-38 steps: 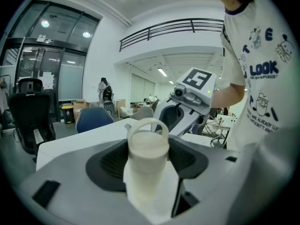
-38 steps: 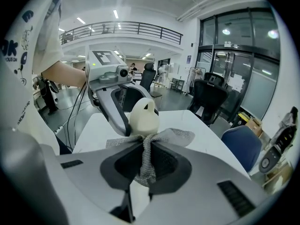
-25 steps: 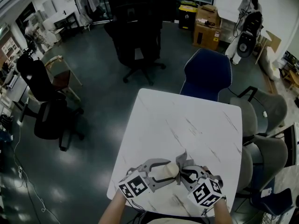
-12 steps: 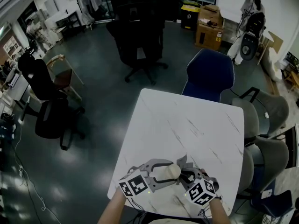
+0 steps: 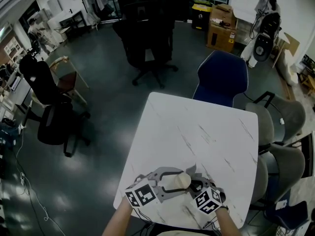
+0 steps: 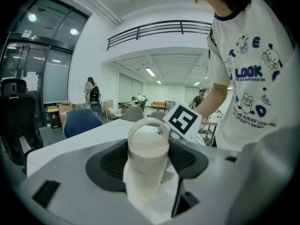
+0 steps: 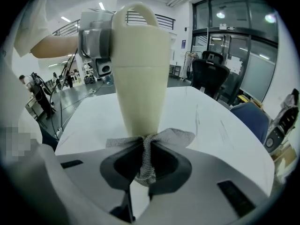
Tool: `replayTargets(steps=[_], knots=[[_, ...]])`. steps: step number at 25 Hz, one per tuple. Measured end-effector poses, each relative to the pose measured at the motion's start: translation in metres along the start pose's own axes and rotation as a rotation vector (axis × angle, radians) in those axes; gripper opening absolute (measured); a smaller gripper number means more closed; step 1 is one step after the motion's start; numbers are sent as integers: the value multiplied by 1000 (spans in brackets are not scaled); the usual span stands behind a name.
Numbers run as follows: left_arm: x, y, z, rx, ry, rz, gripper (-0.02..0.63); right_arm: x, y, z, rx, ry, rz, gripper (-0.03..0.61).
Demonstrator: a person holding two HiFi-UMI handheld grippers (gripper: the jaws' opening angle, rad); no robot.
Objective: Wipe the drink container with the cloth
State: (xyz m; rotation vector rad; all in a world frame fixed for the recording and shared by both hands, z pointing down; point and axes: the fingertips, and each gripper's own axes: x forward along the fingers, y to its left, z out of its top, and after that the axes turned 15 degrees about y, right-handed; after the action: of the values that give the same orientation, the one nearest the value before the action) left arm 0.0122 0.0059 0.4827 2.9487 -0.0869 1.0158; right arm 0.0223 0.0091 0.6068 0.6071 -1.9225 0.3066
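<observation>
A cream drink container (image 5: 177, 181) with a loop handle is held over the near edge of the white table (image 5: 197, 132). My left gripper (image 5: 170, 183) is shut on the container (image 6: 147, 165), which stands between its jaws. My right gripper (image 5: 193, 183) is shut on a grey cloth (image 7: 149, 149), pinched into a narrow fold with its free ends spread against the lower part of the container (image 7: 140, 74). In the head view the cloth (image 5: 191, 171) shows as a small grey tuft just right of the container. Both grippers sit close together, facing each other.
A blue chair (image 5: 221, 80) stands at the table's far edge and grey chairs (image 5: 275, 151) line its right side. Black office chairs (image 5: 49, 112) stand on the dark floor to the left. The person's torso in a white printed shirt (image 6: 253, 78) is close behind the grippers.
The right gripper has shifted slightly left and toward me along the container, with the cloth against it. The left gripper and container have stayed in place.
</observation>
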Motion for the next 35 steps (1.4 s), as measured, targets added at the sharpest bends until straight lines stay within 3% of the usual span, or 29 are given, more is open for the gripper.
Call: replayTargets(steps=[6,11,15,21,26,35], knots=[[5,0,-7,-34,1,121,276,10,3,-5,18,10,8,44],[-2,2,11,-125,-118,231,276,12,4,-6,23,15,13,44],[-4,7,12,-185,-121,340,278,13,4,-7,22,20,12,44],[-10,12,9,-337,-134,499,282,14,4,-6,22,23,7,44],[-9,11,10,-391,-143,542,282,13,4,-7,27,23,3,44],[-11,9,9,-368,-162,512,281,5,5,-3,19,13,4,44]])
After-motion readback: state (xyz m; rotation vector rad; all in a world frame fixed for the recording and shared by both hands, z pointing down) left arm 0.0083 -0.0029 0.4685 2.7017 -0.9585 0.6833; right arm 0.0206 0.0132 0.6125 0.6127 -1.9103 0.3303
